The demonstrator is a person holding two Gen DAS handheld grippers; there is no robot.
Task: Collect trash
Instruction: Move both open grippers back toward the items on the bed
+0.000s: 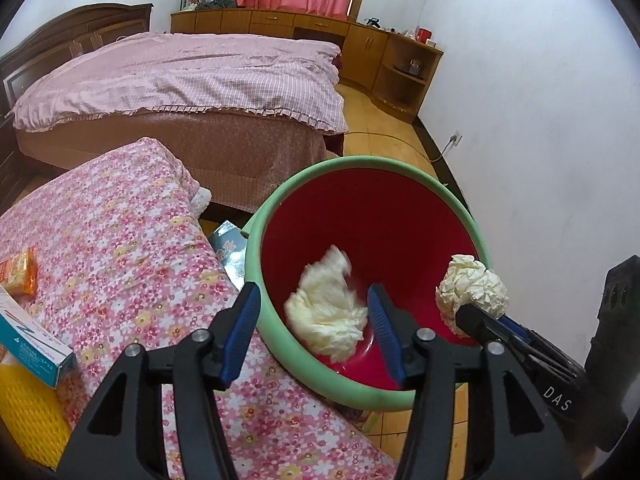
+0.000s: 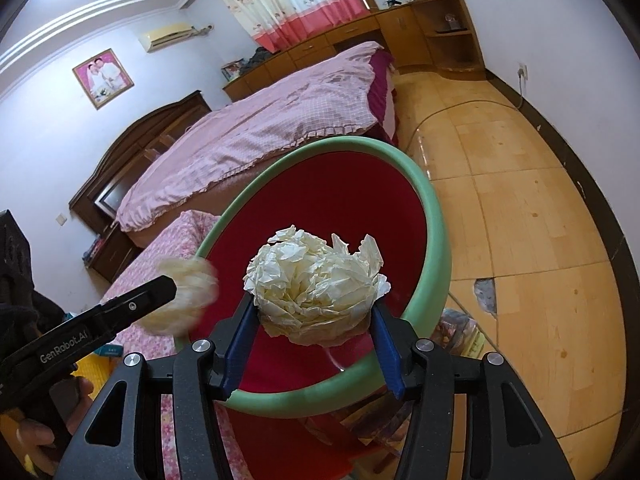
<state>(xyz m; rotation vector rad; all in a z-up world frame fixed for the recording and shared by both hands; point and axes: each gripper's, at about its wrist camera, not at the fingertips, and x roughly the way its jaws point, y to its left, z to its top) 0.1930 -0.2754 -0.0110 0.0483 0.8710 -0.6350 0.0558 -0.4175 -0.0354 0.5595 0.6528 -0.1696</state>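
Note:
A red bin with a green rim (image 1: 276,208) stands beside the floral-covered table; it also shows in the right wrist view (image 2: 436,216). My left gripper (image 1: 310,316) is open above the bin's near rim. A crumpled white paper ball (image 1: 328,316), blurred by motion, is between its fingers inside the bin; it also shows blurred in the right wrist view (image 2: 184,296). My right gripper (image 2: 314,320) is shut on a second crumpled paper ball (image 2: 316,284) over the bin, and this ball also shows in the left wrist view (image 1: 472,286).
The floral-covered table (image 1: 132,248) holds an orange packet (image 1: 18,272), a teal and white box (image 1: 32,348) and a yellow mat (image 1: 28,408). A pink bed (image 1: 180,80) lies behind. Wooden cabinets (image 1: 360,48) line the far wall. Tiled floor (image 2: 520,200) is to the right.

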